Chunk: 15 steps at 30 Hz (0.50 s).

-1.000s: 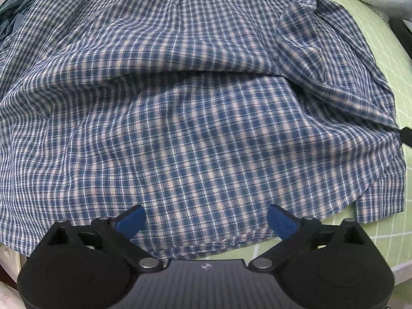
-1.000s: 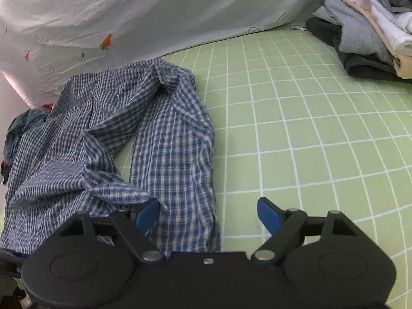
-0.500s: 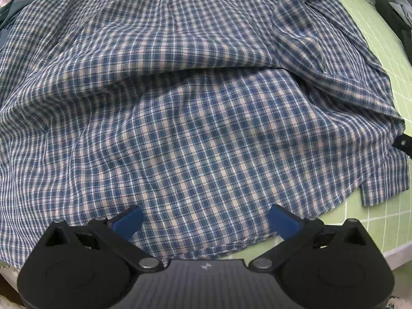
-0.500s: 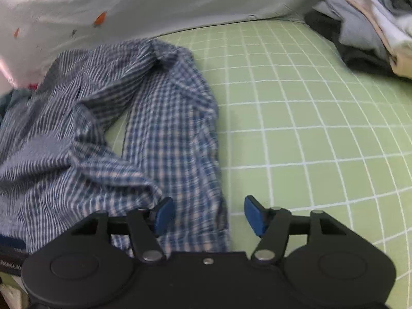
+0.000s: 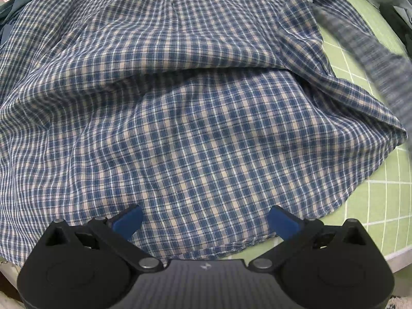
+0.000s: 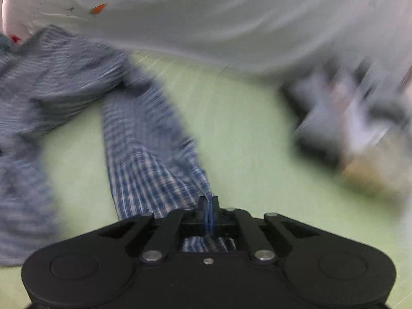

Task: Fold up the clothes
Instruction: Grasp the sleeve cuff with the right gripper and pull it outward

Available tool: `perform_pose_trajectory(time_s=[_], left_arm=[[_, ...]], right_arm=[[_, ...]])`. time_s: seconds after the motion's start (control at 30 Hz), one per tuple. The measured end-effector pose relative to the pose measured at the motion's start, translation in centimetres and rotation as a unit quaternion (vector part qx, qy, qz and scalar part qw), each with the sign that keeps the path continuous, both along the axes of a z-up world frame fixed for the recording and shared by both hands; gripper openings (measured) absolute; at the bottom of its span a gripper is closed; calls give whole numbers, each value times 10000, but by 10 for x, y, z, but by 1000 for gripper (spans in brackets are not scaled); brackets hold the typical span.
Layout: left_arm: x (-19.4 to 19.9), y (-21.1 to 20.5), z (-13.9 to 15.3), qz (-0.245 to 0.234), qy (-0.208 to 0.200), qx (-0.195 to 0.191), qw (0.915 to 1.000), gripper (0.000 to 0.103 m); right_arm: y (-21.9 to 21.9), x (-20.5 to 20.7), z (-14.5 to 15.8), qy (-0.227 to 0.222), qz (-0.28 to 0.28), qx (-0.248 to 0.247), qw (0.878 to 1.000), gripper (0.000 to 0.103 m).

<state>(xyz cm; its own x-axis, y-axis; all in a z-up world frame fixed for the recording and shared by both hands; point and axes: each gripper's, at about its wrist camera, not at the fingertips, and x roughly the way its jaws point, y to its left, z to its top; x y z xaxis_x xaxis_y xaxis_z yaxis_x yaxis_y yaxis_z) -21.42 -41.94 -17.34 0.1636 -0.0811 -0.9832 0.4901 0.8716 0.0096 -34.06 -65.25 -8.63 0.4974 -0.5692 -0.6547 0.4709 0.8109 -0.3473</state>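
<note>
Garment: the blue plaid shirt [image 5: 195,118] lay spread over the green grid mat [image 5: 386,195], its body bunched in broad wrinkles and its hem at the near edge of the mat.

Sleeve: one plaid sleeve [image 6: 144,149] ran as a long strip over the mat, away from the right gripper [image 6: 208,206] and up-left toward the shirt's body.

Right tool: its jaws had just been closing and stood together, clamped on the sleeve's end; a thin fold of plaid showed pinched between the pads. The right wrist view was smeared, so finer detail could not be read.

Left tool: the left gripper [image 5: 206,221] hung over the shirt's hem, pointing steeply down, its blue pads well apart and gripping nothing.

Key relation: the sleeve's long axis ran from the right tool's pinch toward the body, which lay to that tool's left. In the left wrist view a blurred plaid band crossed the right edge, likely the same sleeve lifted.

Nearer hand: the right hand had the sleeve; the left was nearer the body and hem.

Likely step: carrying the sleeve across onto the body.

Background: a blurred pile of clothes [image 6: 355,118] sat well apart on the right, before a pale cloth backdrop [image 6: 231,18].
</note>
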Motion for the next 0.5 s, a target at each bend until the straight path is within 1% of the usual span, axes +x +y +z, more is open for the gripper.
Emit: perform_pose_trajectory(time_s=[0.03, 0.07, 0.1, 0.17, 0.2, 0.23, 0.3, 0.33, 0.4, 0.43, 0.5], left_arm=[[0, 1, 0, 18, -5, -1, 10000, 103], [-1, 1, 0, 43, -8, -1, 10000, 103], [-3, 1, 1, 82, -9, 0, 10000, 103], [-7, 1, 3, 137, -9, 3, 9999, 103], [-8, 2, 4, 160, -10, 2, 9999, 103], [-9, 2, 4, 178, -9, 3, 9998, 103], [-8, 2, 3, 209, -1, 7, 9998, 103], [-8, 2, 2, 225, 4, 9, 9997, 103], [-8, 2, 2, 250, 16, 16, 9997, 103], [-8, 1, 2, 261, 24, 20, 9997, 103], [-7, 1, 2, 286, 41, 29, 9996, 103]], right_arm=[[-5, 0, 7, -19, -11, -449, 9990, 2], [-9, 0, 15, -65, -32, -978, 9952, 2], [-11, -1, 22, -127, -44, -1430, 9896, 2], [-10, -5, 29, -208, -28, -2257, 9740, 2], [-7, -6, 28, -204, -5, -2461, 9690, 2], [-5, -9, 23, -124, 46, -2530, 9674, 2], [-1, -11, -4, 390, 242, -2262, 9730, 2], [0, -13, -19, 614, 326, -2038, 9765, 2], [5, -22, -42, 857, 288, -1342, 9868, 3], [7, -26, -53, 974, 267, -988, 9900, 4], [13, -37, -52, 776, 115, -632, 9949, 7]])
